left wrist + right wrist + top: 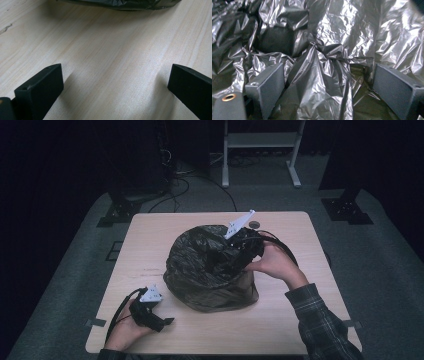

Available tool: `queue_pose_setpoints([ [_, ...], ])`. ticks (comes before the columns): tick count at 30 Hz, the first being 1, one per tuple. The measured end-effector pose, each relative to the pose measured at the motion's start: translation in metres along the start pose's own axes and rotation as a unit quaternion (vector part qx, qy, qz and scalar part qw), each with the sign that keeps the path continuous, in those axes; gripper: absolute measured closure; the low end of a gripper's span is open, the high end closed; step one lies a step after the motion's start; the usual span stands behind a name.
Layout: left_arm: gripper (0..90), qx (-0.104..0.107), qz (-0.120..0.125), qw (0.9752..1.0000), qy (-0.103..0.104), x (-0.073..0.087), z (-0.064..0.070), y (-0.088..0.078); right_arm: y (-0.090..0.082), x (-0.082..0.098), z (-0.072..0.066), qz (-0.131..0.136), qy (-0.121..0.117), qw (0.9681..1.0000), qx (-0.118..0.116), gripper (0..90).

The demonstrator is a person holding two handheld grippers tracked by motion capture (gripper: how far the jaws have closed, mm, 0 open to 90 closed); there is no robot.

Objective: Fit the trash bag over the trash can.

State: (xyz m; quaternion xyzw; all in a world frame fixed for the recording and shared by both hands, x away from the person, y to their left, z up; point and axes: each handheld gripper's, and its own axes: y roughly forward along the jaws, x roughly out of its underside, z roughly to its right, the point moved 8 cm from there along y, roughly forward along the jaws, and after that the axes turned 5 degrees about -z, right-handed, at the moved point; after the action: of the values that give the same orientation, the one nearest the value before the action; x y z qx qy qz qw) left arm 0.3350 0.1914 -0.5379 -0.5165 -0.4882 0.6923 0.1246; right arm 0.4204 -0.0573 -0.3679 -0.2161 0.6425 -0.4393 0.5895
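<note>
In the high view, the left gripper (167,321) lay nearest, at about seven o'clock on the wooden table (280,330), close to the near edge, with the left hand (125,330) wrapped round its body and its cable looping back toward the person. The left gripper view added what the high view could not: the jaws stood wide apart with nothing between them, hovering low over bare pale wood grain, and the dark rim of the bag (120,4) ran along the top at twelve o'clock, well apart from the jaw tips.

At the table's centre sat the black plastic bag (200,270), bulging and crumpled, its mouth facing up toward one o'clock. The right hand (272,262) held the right gripper (235,251) at the bag's upper right, at about two o'clock from its middle, jaws pushed into the folds; the grey three-cornered plate stood above it. The right gripper view showed the jaws spread wide on either side of a gathered, knot-like ridge of shiny film (319,65), not pressing on it.

No writing or label could be read anywhere.

Open wood lay all along the near edge and the left and far sides of the table; the bag left less room on the right. Beyond the far edge, at twelve o'clock, stood a white frame (260,150) on grey floor.
</note>
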Motion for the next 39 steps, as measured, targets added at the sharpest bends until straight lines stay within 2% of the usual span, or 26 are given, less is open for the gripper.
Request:
queue_pose_setpoints([
  [3, 0.0, 0.001, 0.002, 1.0, 0.001, 0.0, 0.0, 0.0, 0.003, 0.003, -0.003, -0.026, 0.001, 0.9995, -0.02, 9.5],
  [7, 0.0, 0.003, 0.01, 0.9999, 0.004, 0.001, 0.0, 0.0, 0.005, 0.003, -0.005, -0.047, -0.008, 0.9988, -0.014, 7.9],
  [11, 0.0, 0.006, 0.026, 0.9996, 0.008, 0.002, -0.001, 0.0, 0.005, 0.004, -0.006, -0.051, -0.009, 0.9985, -0.015, 7.9],
  [13, 0.0, 0.006, 0.029, 0.9995, 0.007, 0.002, 0.0, 0.0, 0.004, 0.002, -0.004, -0.044, -0.008, 0.9988, -0.017, 7.8],
  [15, 0.0, 0.007, 0.032, 0.9994, 0.008, 0.002, 0.0, 0.0, -0.001, -0.005, -0.003, -0.016, -0.004, 0.9997, -0.017, 7.7],
  [17, 0.0, 0.007, 0.036, 0.9993, 0.009, 0.003, -0.001, 0.0, -0.008, -0.014, -0.003, 0.005, -0.005, 1.0, -0.005, 4.9],
  [20, 0.0, 0.007, 0.036, 0.9993, 0.009, 0.003, -0.001, 0.0, -0.017, -0.028, -0.004, 0.016, -0.011, 0.9997, 0.012, 2.8],
  [24, 0.0, 0.007, 0.036, 0.9993, 0.009, 0.003, -0.001, 0.0, -0.022, -0.05, -0.009, 0.03, -0.025, 0.9991, 0.019, 2.3],
  [31, 0.0, 0.007, 0.036, 0.9993, 0.009, 0.003, -0.001, 0.0, -0.007, -0.081, -0.017, 0.033, -0.036, 0.9988, 0.01, 1.7],
  [34, 0.0, 0.007, 0.036, 0.9993, 0.009, 0.003, -0.001, 0.0, 0.004, -0.091, -0.02, 0.031, -0.039, 0.9988, 0.001, 1.7],
  [39, 0.0, 0.007, 0.036, 0.9993, 0.009, 0.003, -0.001, 0.0, 0.028, -0.099, -0.023, 0.014, -0.039, 0.9991, -0.012, 1.7],
])
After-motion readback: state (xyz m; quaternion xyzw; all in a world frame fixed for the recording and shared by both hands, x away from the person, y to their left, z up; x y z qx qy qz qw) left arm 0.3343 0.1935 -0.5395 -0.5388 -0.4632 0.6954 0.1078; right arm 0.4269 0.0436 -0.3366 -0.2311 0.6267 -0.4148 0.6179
